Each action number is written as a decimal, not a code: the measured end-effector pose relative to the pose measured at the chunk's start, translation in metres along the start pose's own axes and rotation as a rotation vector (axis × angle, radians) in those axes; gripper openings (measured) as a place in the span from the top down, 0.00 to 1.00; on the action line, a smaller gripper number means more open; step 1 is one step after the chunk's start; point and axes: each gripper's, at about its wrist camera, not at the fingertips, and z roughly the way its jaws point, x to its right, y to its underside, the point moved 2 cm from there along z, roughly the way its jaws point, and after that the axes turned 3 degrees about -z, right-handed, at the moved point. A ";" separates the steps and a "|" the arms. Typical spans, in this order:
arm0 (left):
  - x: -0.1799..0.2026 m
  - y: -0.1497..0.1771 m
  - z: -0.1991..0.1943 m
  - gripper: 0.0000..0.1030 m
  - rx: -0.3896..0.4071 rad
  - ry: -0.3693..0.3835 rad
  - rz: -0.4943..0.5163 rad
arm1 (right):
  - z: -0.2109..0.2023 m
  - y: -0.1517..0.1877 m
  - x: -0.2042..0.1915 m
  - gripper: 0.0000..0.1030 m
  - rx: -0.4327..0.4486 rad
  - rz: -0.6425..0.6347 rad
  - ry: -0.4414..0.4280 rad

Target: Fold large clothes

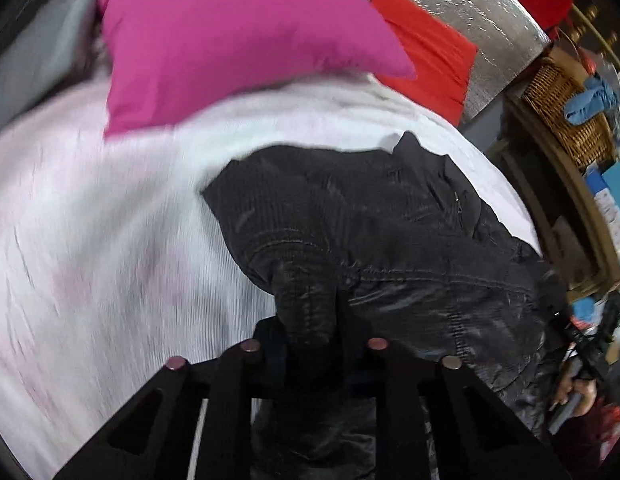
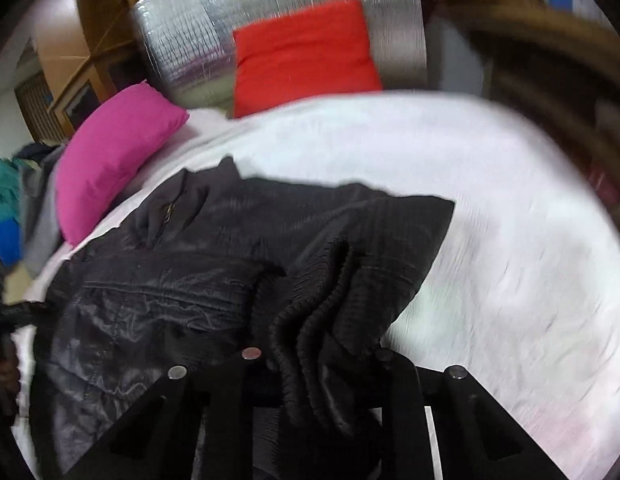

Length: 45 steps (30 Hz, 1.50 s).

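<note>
A large black jacket [image 1: 369, 216] with ribbed cuffs lies partly folded on a white bedsheet [image 1: 110, 220]. My left gripper [image 1: 310, 344] is shut on a ribbed edge of the jacket, which bunches between the fingers. My right gripper [image 2: 317, 360] is shut on another ribbed knit edge of the jacket [image 2: 230, 264], and the cloth hangs over the fingers. The jacket's zip and collar [image 2: 170, 208] point towards the pillows. The bedsheet [image 2: 489, 240] fills the right of the right wrist view.
A pink pillow [image 1: 230, 40] and a red pillow [image 1: 429, 56] lie at the head of the bed against a silver padded headboard [image 1: 469, 12]. A wicker basket [image 1: 565, 108] on wooden shelves stands to the right. More clothes [image 2: 6, 208] are piled beside the pink pillow [image 2: 110, 152].
</note>
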 end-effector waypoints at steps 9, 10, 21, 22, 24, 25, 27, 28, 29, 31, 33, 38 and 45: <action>0.016 -0.027 0.036 0.75 -0.032 -0.093 0.028 | 0.045 -0.021 0.019 0.67 -0.065 0.098 0.019; 0.013 -0.019 0.034 0.69 -0.026 -0.100 0.031 | 0.041 -0.017 0.023 0.60 -0.065 0.121 -0.002; -0.035 0.094 -0.105 0.43 0.003 -0.039 0.050 | -0.106 0.064 0.078 0.28 0.007 0.299 -0.184; -0.043 0.110 -0.118 0.40 -0.003 -0.035 0.049 | -0.122 0.080 0.079 0.27 0.001 0.303 -0.196; -0.054 0.141 -0.137 0.39 -0.021 -0.010 0.035 | -0.150 0.114 0.082 0.25 -0.030 0.306 -0.224; -0.060 0.160 -0.146 0.37 -0.040 0.004 0.022 | -0.161 0.128 0.081 0.25 -0.041 0.305 -0.233; -0.067 0.191 -0.157 0.33 -0.088 0.020 -0.003 | -0.184 0.158 0.081 0.24 -0.061 0.305 -0.255; -0.069 0.204 -0.162 0.33 -0.102 0.032 -0.007 | -0.192 0.172 0.079 0.23 -0.068 0.307 -0.267; -0.069 0.212 -0.166 0.32 -0.105 0.039 -0.011 | -0.200 0.183 0.079 0.23 -0.073 0.307 -0.275; -0.070 0.234 -0.174 0.31 -0.100 0.051 -0.036 | -0.218 0.205 0.078 0.22 -0.083 0.300 -0.289; -0.070 0.249 -0.179 0.30 -0.097 0.091 -0.073 | -0.232 0.222 0.075 0.22 -0.107 0.281 -0.303; -0.062 0.277 -0.181 0.24 -0.118 0.133 -0.098 | -0.259 0.256 0.075 0.16 -0.140 0.232 -0.348; -0.052 0.299 -0.153 0.23 -0.203 0.197 -0.130 | -0.191 0.312 0.067 0.16 -0.289 0.369 -0.402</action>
